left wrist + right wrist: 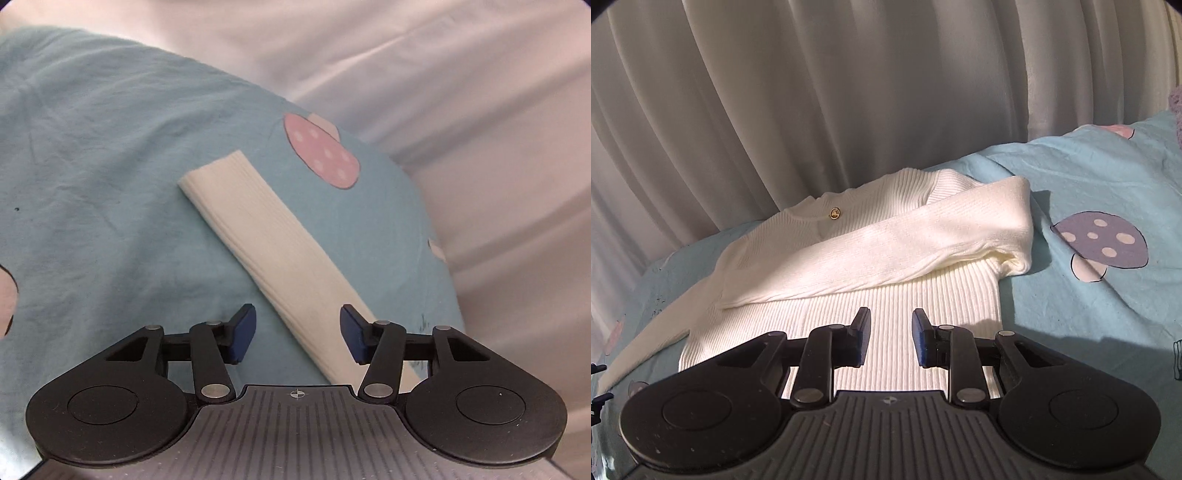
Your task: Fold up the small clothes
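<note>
The white ribbed knit sweater [849, 280] lies flat on the bed, its neck with a small gold button [835, 213] toward the curtain. One sleeve is already folded across the chest, from the right shoulder toward the left side; I think this is done to make the body a narrow rectangle before the next fold. The other sleeve [280, 251] is stretched out straight on the sheet, not yet folded, and it runs under the left gripper [297, 334]. The jaws of this gripper are spread, one pad on each side of the sleeve, but they do not press it; it seems ready to take the sleeve near the cuff end. The right gripper [891, 338] hovers over the lower part of the sweater body. Its jaws stand a little apart and hold nothing, and I cannot tell if they touch the knit.

The surface is a light blue cotton bedsheet [1089, 177] with printed mushrooms, a pink one [321, 155] near the sleeve and a purple one [1104, 240] beside the sweater. The sheet is soft and a bit wrinkled. Behind the bed hangs a pale pleated curtain [812, 92].
</note>
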A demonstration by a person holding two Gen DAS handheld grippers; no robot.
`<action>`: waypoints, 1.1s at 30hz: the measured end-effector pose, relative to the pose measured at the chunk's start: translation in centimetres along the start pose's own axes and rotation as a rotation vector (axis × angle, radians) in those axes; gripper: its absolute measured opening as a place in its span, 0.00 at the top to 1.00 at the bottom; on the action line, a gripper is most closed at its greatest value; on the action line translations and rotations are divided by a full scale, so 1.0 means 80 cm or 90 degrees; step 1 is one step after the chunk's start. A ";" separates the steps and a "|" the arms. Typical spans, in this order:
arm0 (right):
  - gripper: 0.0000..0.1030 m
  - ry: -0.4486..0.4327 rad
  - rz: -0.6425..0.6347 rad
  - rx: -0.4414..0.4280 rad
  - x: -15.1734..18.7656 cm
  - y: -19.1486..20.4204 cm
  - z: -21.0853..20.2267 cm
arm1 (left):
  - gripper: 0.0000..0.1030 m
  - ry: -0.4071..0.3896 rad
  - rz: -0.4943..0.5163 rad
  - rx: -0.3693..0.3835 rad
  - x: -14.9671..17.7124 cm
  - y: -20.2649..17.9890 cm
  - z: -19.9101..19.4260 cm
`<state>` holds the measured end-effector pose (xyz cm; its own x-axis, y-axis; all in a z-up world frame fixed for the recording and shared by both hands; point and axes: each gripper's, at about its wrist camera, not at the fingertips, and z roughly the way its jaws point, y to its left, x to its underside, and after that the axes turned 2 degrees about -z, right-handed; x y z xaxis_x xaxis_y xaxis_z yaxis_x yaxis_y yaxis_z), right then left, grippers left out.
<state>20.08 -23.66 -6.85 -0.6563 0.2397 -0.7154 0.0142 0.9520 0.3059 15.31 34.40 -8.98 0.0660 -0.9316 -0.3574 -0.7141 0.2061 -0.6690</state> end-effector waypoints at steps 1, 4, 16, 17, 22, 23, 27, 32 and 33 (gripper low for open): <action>0.77 0.000 -0.001 0.004 0.000 0.001 0.001 | 0.50 -0.003 -0.030 0.012 -0.005 0.008 0.002; 0.77 0.006 0.009 -0.005 0.000 0.002 0.001 | 0.64 -0.011 -0.120 0.039 -0.019 0.030 0.008; 0.77 0.009 0.016 0.020 -0.001 -0.010 -0.002 | 0.92 -0.036 0.004 0.076 -0.026 -0.017 -0.013; 0.77 0.009 0.016 0.019 -0.001 -0.011 -0.002 | 0.92 -0.032 0.055 0.100 -0.014 -0.039 -0.021; 0.77 0.008 0.015 0.009 -0.001 -0.009 -0.003 | 0.92 0.036 0.324 0.256 0.109 -0.159 -0.067; 0.77 0.009 0.015 0.006 -0.001 -0.008 -0.003 | 0.92 0.064 0.374 0.283 0.141 -0.177 -0.072; 0.77 0.010 0.009 -0.008 -0.002 -0.006 -0.004 | 0.68 0.161 0.548 0.332 0.263 -0.212 -0.077; 0.77 0.038 0.015 -0.060 -0.008 0.000 0.008 | 0.33 0.243 0.614 0.241 0.321 -0.184 -0.064; 0.77 0.046 0.023 -0.077 -0.010 0.002 0.013 | 0.29 0.239 0.603 0.212 0.315 -0.176 -0.063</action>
<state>21.41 -23.50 -6.90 -0.7094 0.2545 -0.6573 -0.0495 0.9123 0.4066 23.57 6.50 -5.29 -0.6747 -0.3695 -0.6390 -0.1314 0.9120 -0.3886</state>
